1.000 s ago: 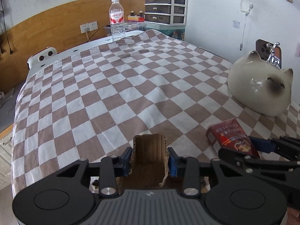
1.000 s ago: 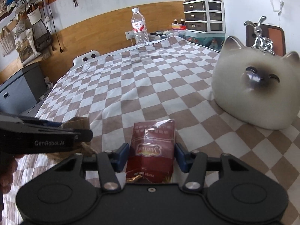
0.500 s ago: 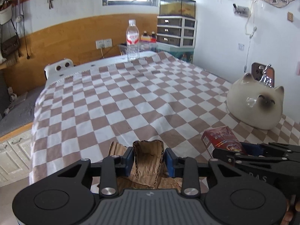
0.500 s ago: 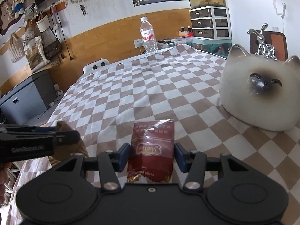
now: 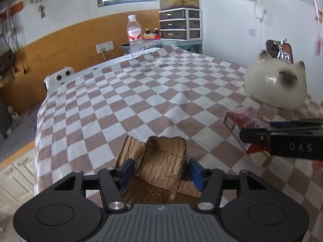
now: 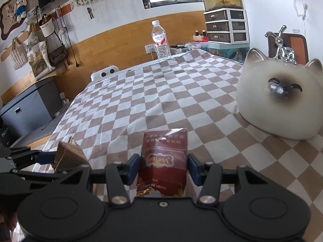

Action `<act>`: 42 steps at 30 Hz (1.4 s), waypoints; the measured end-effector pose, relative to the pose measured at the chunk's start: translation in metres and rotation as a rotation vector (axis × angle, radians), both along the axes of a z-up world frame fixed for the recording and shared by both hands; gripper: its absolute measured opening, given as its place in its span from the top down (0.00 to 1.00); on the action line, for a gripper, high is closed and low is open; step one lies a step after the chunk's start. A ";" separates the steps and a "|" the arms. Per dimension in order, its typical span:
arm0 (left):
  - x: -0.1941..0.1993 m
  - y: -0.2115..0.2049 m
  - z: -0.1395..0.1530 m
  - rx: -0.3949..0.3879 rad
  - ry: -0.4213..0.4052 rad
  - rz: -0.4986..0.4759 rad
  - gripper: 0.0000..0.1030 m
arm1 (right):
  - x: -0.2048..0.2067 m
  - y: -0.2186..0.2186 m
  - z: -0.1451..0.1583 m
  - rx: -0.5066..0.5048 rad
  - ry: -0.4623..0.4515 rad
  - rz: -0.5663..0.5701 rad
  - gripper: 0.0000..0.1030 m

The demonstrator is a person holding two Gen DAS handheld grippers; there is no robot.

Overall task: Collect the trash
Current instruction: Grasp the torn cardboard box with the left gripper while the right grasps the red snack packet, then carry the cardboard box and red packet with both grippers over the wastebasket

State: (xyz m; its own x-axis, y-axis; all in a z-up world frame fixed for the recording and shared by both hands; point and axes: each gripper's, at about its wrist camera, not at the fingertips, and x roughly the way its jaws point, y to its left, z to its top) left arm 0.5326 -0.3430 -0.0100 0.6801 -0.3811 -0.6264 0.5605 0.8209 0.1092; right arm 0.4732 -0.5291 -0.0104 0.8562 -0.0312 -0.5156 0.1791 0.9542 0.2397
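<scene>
Two trash pieces in hand, none binned. Left gripper (image 5: pixel 159 170) fingers opening, crumpled cardboard (image 5: pixel 161 165) between them, pads clear. Right gripper (image 6: pixel 163 168) fingers flank red packet (image 6: pixel 164 159); contact unclear. No bin visible.

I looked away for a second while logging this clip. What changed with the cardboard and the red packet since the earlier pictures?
The left gripper jaws are opening: earlier they pinched the torn cardboard piece, now a gap shows on each side with it still between them. The view has also drawn back, showing more room. The right gripper kept its hold on the red packet; the cat figurine and water bottle stayed put.
</scene>
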 end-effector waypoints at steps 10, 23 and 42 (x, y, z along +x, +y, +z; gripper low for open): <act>-0.004 0.001 0.004 -0.092 0.022 0.036 0.80 | -0.001 -0.001 0.003 0.001 -0.011 0.005 0.49; -0.026 0.031 0.026 -0.156 -0.034 0.101 0.92 | -0.006 0.010 0.005 -0.013 -0.032 0.040 0.49; -0.111 0.094 0.037 -0.214 -0.078 0.130 0.92 | -0.085 0.063 0.017 -0.075 -0.072 0.037 0.49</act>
State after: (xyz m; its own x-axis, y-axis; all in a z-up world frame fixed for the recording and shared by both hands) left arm 0.4220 -0.2487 0.0266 0.7751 -0.4053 -0.4847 0.4451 0.8947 -0.0364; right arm 0.3877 -0.4657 0.0070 0.8921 -0.0349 -0.4504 0.1283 0.9755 0.1785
